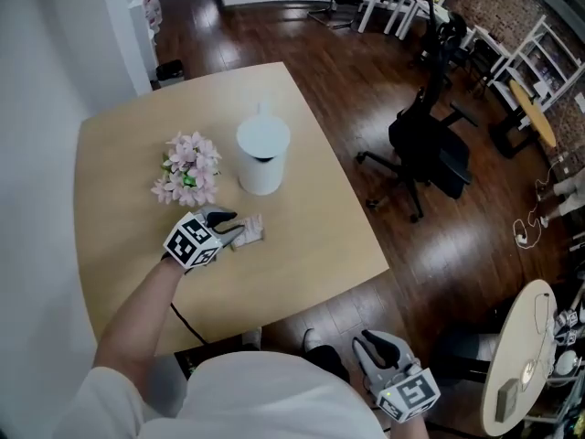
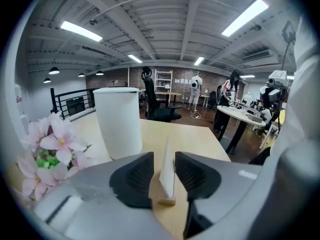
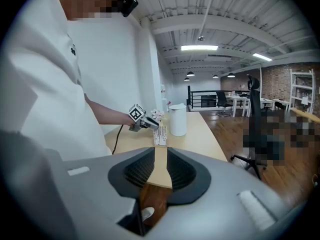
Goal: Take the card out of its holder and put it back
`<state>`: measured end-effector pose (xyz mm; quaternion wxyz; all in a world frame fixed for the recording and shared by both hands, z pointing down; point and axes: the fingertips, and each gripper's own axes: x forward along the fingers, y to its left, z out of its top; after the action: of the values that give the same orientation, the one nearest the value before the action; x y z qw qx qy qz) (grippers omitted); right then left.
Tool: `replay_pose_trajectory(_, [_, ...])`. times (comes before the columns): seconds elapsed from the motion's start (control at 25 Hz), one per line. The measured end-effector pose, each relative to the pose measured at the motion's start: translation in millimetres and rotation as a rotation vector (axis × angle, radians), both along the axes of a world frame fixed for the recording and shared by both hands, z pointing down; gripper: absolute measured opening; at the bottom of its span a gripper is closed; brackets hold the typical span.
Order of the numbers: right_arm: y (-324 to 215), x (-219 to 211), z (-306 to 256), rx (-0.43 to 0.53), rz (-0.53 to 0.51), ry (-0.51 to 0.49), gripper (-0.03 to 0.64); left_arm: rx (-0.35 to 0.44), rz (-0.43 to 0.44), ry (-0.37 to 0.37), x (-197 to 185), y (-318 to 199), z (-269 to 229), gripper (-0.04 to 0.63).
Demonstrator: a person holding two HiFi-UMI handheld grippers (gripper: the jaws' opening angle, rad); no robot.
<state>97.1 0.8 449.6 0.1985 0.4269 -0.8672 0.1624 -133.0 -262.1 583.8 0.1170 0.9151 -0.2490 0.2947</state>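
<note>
A white card stands upright in a small wooden holder on the light wooden table. My left gripper straddles it, one dark pad on each side, with a slim gap to the card on both sides; the jaws are open. In the head view the left gripper lies low on the table with the card at its tips. My right gripper hangs off the table's near edge by my body, open and empty. The right gripper view shows the card from afar.
A white cylindrical container and a bunch of pink flowers stand just behind the card. A black cable runs off the near table edge. An office chair stands on the dark wood floor to the right.
</note>
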Motion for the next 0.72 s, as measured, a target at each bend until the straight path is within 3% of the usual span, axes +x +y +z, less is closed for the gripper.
replay_pose_trajectory(0.24, [6, 0, 2, -0.021, 0.076, 0.017, 0.081, -0.062, 0.056, 0.016, 6, 6, 18, 0.127])
replay_pose_trajectory(0.4, [4, -1, 5, -0.026, 0.085, 0.032, 0.081, -0.059, 0.069, 0.014, 6, 5, 21, 0.044])
replay_pose_trajectory(0.72, [2, 8, 13, -0.027, 0.101, 0.049, 0.084, -0.059, 0.093, 0.021, 10, 6, 17, 0.023])
